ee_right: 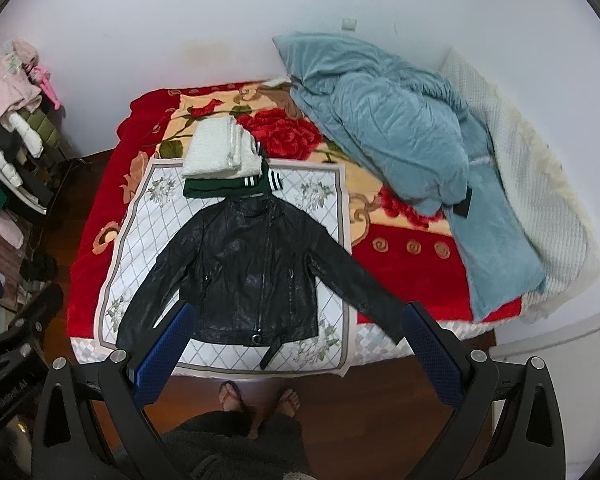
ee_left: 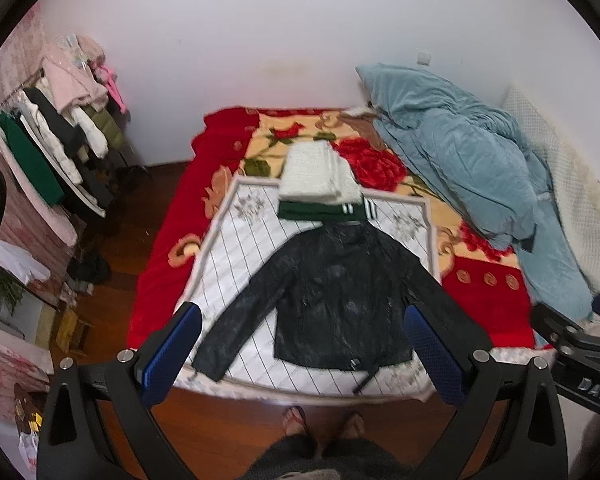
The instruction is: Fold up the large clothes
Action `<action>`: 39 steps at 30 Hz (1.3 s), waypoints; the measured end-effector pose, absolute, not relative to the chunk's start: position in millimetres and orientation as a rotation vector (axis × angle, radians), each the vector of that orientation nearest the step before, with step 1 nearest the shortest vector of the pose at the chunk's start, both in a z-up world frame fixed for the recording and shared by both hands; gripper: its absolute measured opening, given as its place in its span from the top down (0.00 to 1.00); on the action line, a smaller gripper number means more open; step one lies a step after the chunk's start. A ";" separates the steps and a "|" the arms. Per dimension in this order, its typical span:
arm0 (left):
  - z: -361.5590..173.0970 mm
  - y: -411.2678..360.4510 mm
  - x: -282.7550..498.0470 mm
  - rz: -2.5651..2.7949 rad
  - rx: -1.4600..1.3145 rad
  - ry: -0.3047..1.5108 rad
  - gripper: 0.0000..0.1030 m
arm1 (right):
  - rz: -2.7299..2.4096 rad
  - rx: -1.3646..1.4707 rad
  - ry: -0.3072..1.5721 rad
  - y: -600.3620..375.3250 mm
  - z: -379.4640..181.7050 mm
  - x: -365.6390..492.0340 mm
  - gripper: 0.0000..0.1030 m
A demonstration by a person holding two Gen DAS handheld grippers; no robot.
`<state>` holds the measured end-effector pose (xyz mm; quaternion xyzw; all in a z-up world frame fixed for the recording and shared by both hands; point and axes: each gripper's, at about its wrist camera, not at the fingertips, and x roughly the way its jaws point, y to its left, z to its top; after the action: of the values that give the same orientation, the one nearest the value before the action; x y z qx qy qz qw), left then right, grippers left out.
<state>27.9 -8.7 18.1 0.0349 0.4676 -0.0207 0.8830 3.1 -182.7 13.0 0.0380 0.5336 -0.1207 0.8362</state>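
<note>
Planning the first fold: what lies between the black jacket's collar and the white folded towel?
A folded green garment with white stripes, under the towel and touching the jacket collar; the right wrist view shows it.

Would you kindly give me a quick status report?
Both grippers, left and right, open, empty, above the bed edge. Black leather jacket flat, sleeves spread, unfolded. Folded stack beyond collar.

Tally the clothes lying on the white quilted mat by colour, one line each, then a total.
Black: 1, the leather jacket spread flat, sleeves out
White: 1, the folded fluffy garment
Green: 1, the folded garment with white stripes beneath the white one
Total: 3
Both grippers hang open above the bed, holding nothing.
</note>
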 end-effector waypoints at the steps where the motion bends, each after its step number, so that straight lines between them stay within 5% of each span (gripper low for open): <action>1: 12.6 -9.5 37.1 -0.032 0.094 0.958 0.00 | -0.256 0.121 1.136 -188.5 7.4 7.8 0.00; 6: -37.0 -0.4 70.8 -0.010 0.169 0.904 0.00 | -0.350 0.329 1.142 -241.2 -52.7 25.3 0.00; 8: -61.2 -2.7 84.4 -0.008 0.187 0.915 0.00 | -0.433 0.424 1.138 -271.5 -89.1 25.9 0.09; 10: -93.0 -11.6 104.1 -0.010 0.204 0.946 0.00 | -0.499 0.523 1.140 -306.5 -133.0 22.0 0.37; 12: -120.3 -21.0 115.1 -0.006 0.219 0.986 0.00 | -0.549 0.632 1.160 -339.8 -178.2 16.3 0.45; 29: -422.0 -145.6 199.7 0.065 0.284 1.364 0.00 | -0.833 1.653 0.984 -550.6 -664.7 -90.7 0.40; 32: -462.0 -164.4 205.2 0.055 0.299 1.411 0.00 | -0.809 1.766 0.750 -562.0 -697.7 -103.4 0.42; 34: -476.3 -175.9 208.6 0.037 0.302 1.420 0.00 | -0.830 1.737 0.626 -567.1 -694.5 -106.3 0.66; 35: -482.5 -181.8 209.5 0.023 0.303 1.421 0.00 | -0.840 1.712 0.582 -567.6 -688.2 -106.1 0.69; 39: -497.0 -199.8 211.9 -0.017 0.315 1.418 0.00 | -0.806 1.620 0.524 -563.4 -668.6 -91.6 0.72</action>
<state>211.9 -199.8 -497.0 0.1439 0.6481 -0.0078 0.7478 -91.6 -563.4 -668.6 0.6955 0.2249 -0.3461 0.5881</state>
